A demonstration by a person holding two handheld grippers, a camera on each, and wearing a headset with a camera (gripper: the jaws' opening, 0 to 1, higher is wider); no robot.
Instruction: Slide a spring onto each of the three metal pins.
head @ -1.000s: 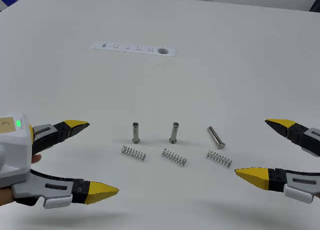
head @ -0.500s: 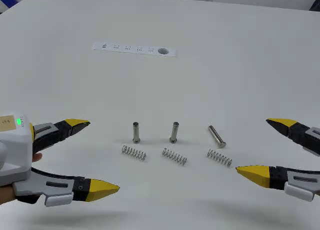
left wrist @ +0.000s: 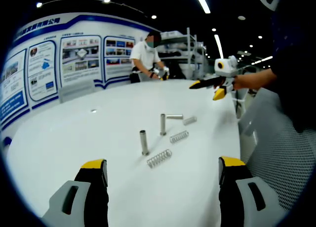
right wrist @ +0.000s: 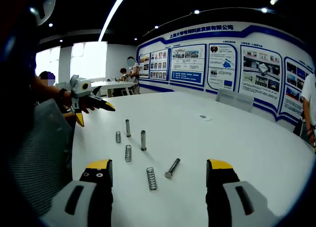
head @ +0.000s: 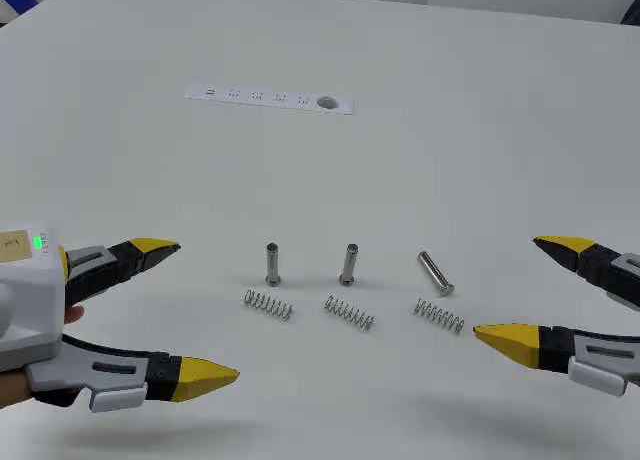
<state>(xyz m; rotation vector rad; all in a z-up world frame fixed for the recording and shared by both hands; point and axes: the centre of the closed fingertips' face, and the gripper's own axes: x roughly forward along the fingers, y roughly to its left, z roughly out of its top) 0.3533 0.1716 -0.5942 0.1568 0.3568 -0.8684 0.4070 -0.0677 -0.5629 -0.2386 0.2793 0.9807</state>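
**A:** What are the claws doing?

**B:** The left claw point(head: 207, 311) is in the lower left of the head view. Its yellow-tipped jaws are spread wide and nothing is between them. The right claw point(head: 505, 286) comes in from the right edge, gaping just the same and holding nothing.

**A:** And the pins?

**B:** They're on the white counter point(head: 480, 130) between the two claws, a little below the middle of the frame. The left pin point(head: 272, 264) and the middle pin point(head: 349, 264) stand upright on their wider ends. The right pin point(head: 434, 274) lies on its side, with its wide end toward the lower right.

**A:** Are any springs on them?

**B:** No, all three lie flat in a row just under the pins, one below each. The first spring point(head: 268, 304) is under the left pin, the second spring point(head: 349, 314) under the middle one, and the third spring point(head: 439, 316) under the fallen one. Each is close to its pin (I can make out a sliver of counter between them).

**A:** Anything further out?

**B:** A flat white strip point(head: 268, 97) with small marks and a round hole lies in the upper part of the frame, well apart from the pins. In the left gripper view a person in a white shirt point(left wrist: 144, 56) stands beyond the far edge of the counter, with blue-and-white display boards point(left wrist: 74, 54) on the wall at upper left.
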